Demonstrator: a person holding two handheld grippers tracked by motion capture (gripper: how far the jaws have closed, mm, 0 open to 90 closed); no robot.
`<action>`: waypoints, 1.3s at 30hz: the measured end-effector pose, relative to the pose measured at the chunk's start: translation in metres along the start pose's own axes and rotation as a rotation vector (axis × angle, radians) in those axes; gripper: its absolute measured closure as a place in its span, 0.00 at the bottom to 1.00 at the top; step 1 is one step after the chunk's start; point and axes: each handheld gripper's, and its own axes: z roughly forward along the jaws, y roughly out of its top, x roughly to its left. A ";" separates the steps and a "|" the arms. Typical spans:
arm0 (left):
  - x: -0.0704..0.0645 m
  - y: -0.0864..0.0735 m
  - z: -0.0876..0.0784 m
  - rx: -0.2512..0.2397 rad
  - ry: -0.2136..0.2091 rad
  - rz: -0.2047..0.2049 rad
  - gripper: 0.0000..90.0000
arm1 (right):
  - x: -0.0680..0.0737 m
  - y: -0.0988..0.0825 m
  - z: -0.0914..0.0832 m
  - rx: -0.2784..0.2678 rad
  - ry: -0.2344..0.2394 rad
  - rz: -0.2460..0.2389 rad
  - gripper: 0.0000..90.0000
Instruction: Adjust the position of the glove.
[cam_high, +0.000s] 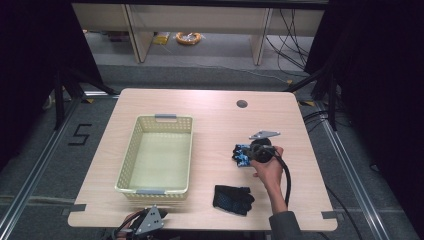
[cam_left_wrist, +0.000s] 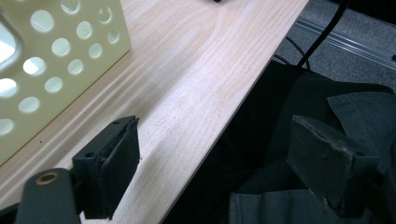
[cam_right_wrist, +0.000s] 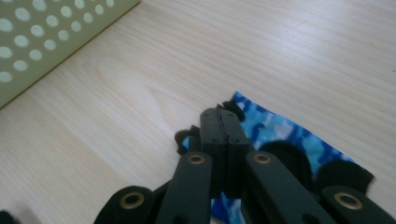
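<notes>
The left gripper (cam_high: 149, 220) is waiting with its jaws spread, holding nothing, over the table's near edge beside the basket (cam_high: 156, 155). Toward the right edge, the right gripper (cam_right_wrist: 223, 135) is pinching the blue glove (cam_right_wrist: 275, 133) with its jaws pressed together; lifting straight up before swinging to the basket should keep the cloth from dragging. A black glove (cam_high: 233, 199) is lying near the near edge.

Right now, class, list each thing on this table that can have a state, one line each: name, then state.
basket: upright, empty
blue glove: flat on table, pinched at its edge
black glove: crumpled, lying free
right gripper: shut on blue glove
left gripper: open, holding nothing, at table edge
</notes>
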 end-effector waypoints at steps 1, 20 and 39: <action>0.000 0.000 0.000 -0.005 0.002 -0.003 0.18 | 0.002 0.002 0.005 0.012 0.007 -0.001 1.00; -0.001 0.000 0.000 -0.009 -0.002 -0.007 0.18 | 0.010 0.008 0.044 0.107 -0.004 0.009 1.00; -0.001 0.000 0.000 -0.008 0.001 -0.009 0.18 | 0.010 -0.022 0.016 0.155 0.063 -0.085 1.00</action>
